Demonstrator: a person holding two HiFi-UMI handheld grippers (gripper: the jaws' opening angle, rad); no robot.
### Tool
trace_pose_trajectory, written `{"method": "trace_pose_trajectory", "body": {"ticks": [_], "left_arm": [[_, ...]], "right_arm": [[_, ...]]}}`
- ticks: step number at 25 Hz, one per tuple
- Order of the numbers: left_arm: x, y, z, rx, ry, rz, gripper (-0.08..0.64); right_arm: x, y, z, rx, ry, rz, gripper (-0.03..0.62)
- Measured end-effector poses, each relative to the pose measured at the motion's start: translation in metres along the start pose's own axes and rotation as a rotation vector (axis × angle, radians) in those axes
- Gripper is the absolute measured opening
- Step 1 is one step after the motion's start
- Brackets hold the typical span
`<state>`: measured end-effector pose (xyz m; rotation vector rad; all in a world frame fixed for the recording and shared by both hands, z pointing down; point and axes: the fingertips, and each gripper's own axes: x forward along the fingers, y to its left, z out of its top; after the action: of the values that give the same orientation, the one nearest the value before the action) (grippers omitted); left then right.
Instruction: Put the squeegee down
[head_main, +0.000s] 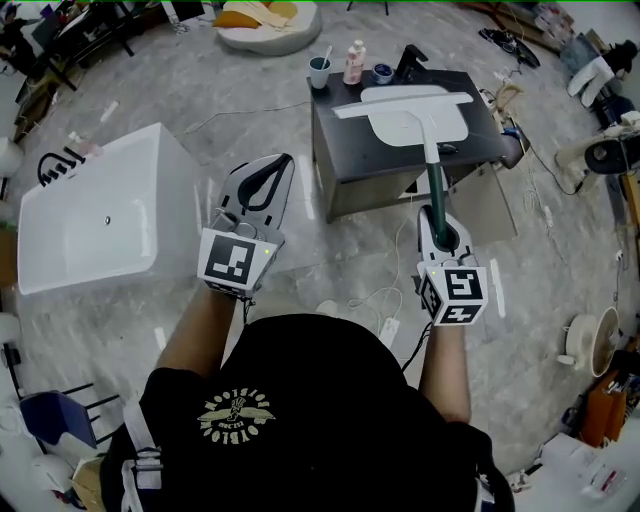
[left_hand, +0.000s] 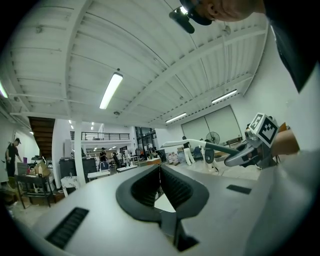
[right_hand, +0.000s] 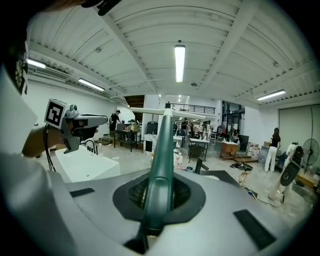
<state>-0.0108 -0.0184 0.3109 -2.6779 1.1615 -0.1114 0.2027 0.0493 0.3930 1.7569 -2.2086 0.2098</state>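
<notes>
clenching the squeegee by its green handle, right gripper fingers flank it.

Looks like a workshop hall: high ribbed ceiling, strip lights, mezzanine railing, cluttered workbenches, bathtub and washbasin cabinet standing loose on marbled floor.

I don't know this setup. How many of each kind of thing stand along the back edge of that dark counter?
Cup: 1
Pink bottle: 1
Small round pot: 1
Black tap: 1
Total: 4
</notes>
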Motion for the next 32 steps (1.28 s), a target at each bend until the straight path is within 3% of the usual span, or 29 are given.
{"method": "trace_pose_trajectory", "body": {"ticks": [7,32], "left_arm": [[0.015,0.016,0.007,0.007,-0.019,0.054,0.025],[0.113,0.081,-0.029,-0.006,0.007,-0.015,0.025]], "right_arm": [[0.019,-0.013,0.001,-0.018,-0.003,0.025,0.031],[0.132,-0.031,0.024,0.004,0.030,0.011,0.031]]}}
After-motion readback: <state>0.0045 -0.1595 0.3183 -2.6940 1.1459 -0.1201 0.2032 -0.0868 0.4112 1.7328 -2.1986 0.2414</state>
